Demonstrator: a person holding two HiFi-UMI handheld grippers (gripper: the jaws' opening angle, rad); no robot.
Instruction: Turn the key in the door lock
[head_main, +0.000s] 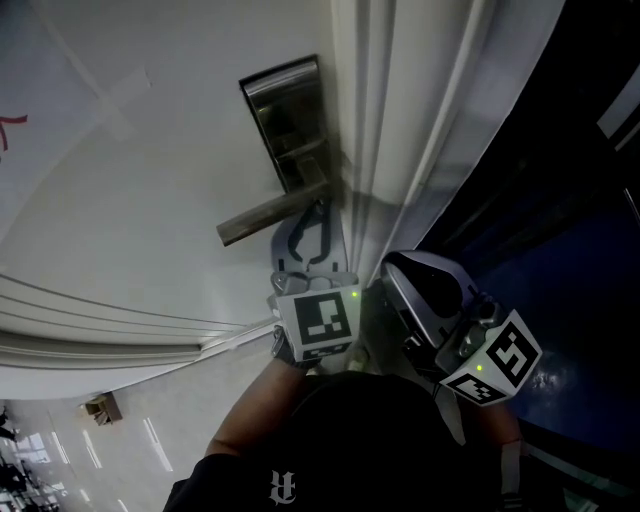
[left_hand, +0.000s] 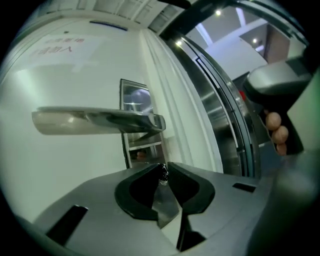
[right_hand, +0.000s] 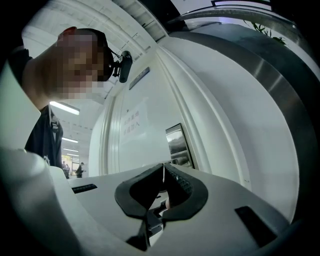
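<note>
Where left gripper pinches key, small, dark, glinting

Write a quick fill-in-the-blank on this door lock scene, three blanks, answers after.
1. The left gripper has its fingers pinched on a small silver metal ___.
2. In the left gripper view, the silver metal lever handle sits ___ that gripper's fingertips.
3. The right gripper has its fingers ___, with nothing between them.
Missing words: key; above; shut.
</note>
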